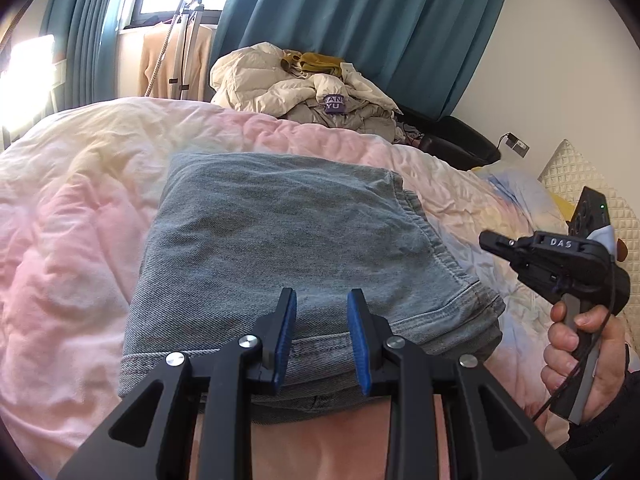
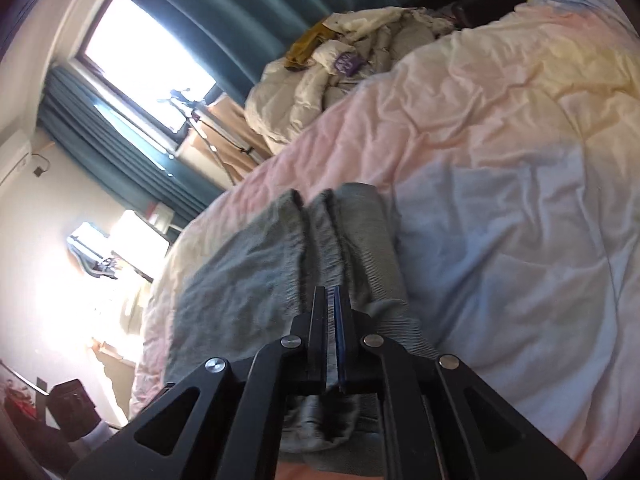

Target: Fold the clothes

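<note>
left tool [image 1: 322, 316] jaws parted; right tool [image 2: 331, 308] jaws closed, tilted, hand-held.

The folded jeans [image 1: 280, 240] are showing a faded grey-blue denim, with paler worn stitching along the hems. Under them, the quilt [image 1: 72, 208] is blending soft pink into cream near its far edge and pale blue toward its right edge. The left gripper [image 1: 322, 336] is wearing black arms with bright blue pads; the right gripper [image 2: 333, 336] is black too, with a thin blue strip between its fingers. Beyond the quilt's far edge, teal curtains [image 1: 360, 20] are hanging, and a cream heap of clothes [image 1: 296, 84] is carrying a mustard piece and a purple label.
</note>
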`<state>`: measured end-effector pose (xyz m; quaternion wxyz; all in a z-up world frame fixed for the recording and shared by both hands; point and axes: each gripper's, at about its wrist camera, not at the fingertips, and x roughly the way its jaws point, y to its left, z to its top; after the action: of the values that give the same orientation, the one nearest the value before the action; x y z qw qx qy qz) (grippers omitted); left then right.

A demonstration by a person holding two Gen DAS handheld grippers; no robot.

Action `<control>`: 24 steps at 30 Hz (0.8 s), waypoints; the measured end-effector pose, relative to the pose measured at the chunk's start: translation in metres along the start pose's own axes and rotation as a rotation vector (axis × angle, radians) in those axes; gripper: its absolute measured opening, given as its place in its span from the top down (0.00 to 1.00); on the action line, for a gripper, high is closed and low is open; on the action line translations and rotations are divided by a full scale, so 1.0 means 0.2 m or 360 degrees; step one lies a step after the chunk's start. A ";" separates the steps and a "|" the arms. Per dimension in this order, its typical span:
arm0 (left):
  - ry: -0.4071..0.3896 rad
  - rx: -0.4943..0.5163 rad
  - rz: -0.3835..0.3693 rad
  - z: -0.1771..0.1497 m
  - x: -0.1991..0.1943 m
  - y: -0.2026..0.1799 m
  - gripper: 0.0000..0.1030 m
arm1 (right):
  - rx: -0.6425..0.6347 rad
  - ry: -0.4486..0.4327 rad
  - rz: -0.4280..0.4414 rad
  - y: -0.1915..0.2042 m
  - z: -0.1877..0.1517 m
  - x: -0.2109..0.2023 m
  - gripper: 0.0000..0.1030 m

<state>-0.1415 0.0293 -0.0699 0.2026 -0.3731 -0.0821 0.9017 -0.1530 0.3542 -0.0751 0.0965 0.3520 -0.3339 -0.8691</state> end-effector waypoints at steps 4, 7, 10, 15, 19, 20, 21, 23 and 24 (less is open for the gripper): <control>0.0001 -0.0024 0.0021 0.00 -0.01 0.01 0.74 | -0.0079 0.0146 0.0144 0.11 -0.03 0.14 0.85; 0.0009 -0.0058 0.0014 0.01 -0.01 0.02 0.74 | -0.0094 0.0267 0.0094 0.10 -0.09 0.27 0.66; -0.0002 -0.0099 0.0014 0.02 -0.02 0.04 0.74 | -0.0106 0.0268 0.0030 0.10 -0.11 0.30 0.66; 0.0007 -0.0186 0.0013 0.04 -0.01 0.09 0.74 | -0.0267 0.0174 -0.0093 0.19 -0.11 0.26 0.47; 0.0011 -0.0215 0.0006 0.03 0.00 0.11 0.74 | -0.0238 0.0210 -0.0112 0.15 -0.12 0.29 0.47; 0.0013 -0.0211 0.0008 0.03 0.00 0.11 0.74 | -0.0244 0.0232 -0.0106 0.15 -0.12 0.31 0.47; 0.0015 -0.0206 0.0009 0.03 0.00 0.11 0.74 | -0.0250 0.0255 -0.0099 0.14 -0.12 0.33 0.46; 0.0019 -0.0197 0.0021 0.03 0.01 0.10 0.74 | -0.0275 0.0279 -0.0092 0.14 -0.12 0.36 0.45; 0.0020 -0.0192 0.0024 0.03 0.01 0.10 0.74 | -0.0303 0.0272 -0.0082 0.16 -0.13 0.37 0.45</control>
<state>-0.1531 0.0127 -0.0729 0.1733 -0.3909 -0.1322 0.8942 -0.1917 0.2869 -0.1081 0.1353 0.4225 -0.2313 -0.8659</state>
